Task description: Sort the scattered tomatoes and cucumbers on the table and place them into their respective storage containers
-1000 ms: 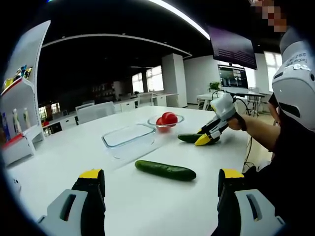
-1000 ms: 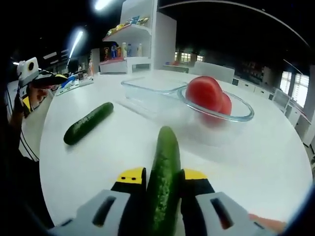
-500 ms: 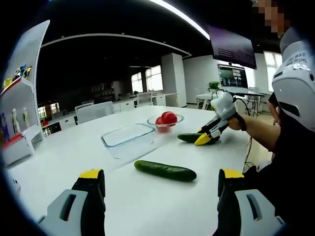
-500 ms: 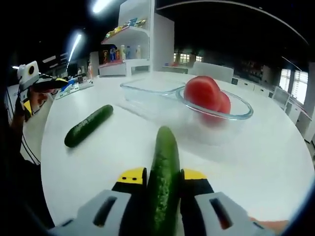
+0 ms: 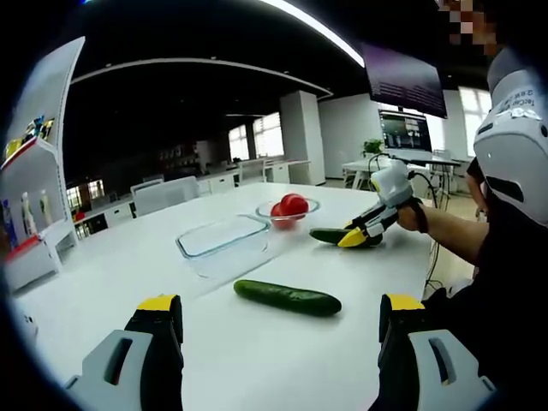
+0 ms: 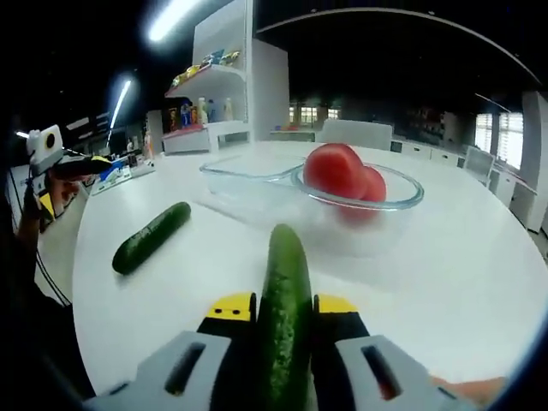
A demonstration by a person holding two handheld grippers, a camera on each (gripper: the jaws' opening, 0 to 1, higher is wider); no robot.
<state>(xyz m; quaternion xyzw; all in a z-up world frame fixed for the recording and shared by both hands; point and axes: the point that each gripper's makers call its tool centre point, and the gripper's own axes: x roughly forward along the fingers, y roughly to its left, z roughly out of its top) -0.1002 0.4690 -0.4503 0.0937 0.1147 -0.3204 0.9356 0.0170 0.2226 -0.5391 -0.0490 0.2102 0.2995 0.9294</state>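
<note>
Cucumber (image 6: pixel 284 317) held lengthwise in the right hand-held gripper (image 6: pixel 284 318), whose yellow-tipped jaws are closed against its two sides; in the right gripper view it points away toward the glass containers. In the left gripper view the same hand-held gripper (image 5: pixel 353 239) appears at the right side of the white bench (image 5: pixel 128 274), gripped by a person's hand (image 5: pixel 409 216), with the dark green cucumber (image 5: pixel 332 235) low over the bench surface; whether it touches the bench is hard to tell from here.

A second cucumber (image 5: pixel 288 297) lies flat on the bench, nearer the left hand-held gripper (image 5: pixel 282 321). That hand-held gripper has its jaws spread wide apart with nothing between them, and the cucumber lies beyond them, apart from both. In the right gripper view this loose cucumber (image 6: pixel 151 237) lies to the left, well apart from the held one.

Farther across the bench stand two clear glass containers, just beside each other. The rectangular glass dish (image 5: pixel 224 242) has nothing in it that can be made out. The round glass bowl (image 5: pixel 288 213) to its right holds red tomatoes (image 5: pixel 291 206); in the right gripper view two tomatoes (image 6: pixel 336 170) sit together inside the bowl (image 6: pixel 402 199), with the rectangular dish (image 6: pixel 240 180) to the left of it.

At the far left stands a white shelf unit (image 6: pixel 218 94) with small colourful items on its shelves. A dark monitor (image 5: pixel 405 132) hangs at the far right of the room.
</note>
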